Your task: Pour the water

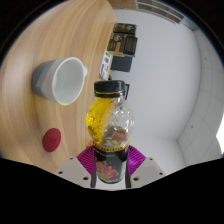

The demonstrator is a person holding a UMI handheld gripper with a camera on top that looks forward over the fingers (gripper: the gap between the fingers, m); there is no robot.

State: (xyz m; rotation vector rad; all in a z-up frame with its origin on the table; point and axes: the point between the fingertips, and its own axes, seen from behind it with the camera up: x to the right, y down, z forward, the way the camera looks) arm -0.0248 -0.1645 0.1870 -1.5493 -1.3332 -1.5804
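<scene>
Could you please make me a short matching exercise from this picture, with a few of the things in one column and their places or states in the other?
Things:
1. bottle
2. white cup
3. red object
4. dark device

Places or states:
A. beyond the bottle, at the far end of the wooden table
B. gripped between the gripper's pink pads, upright
C. on the table, ahead and to the left of the bottle, its opening in view
D. on the table, near the left finger

Pairs: 1-B, 2-C, 3-D, 4-A
</scene>
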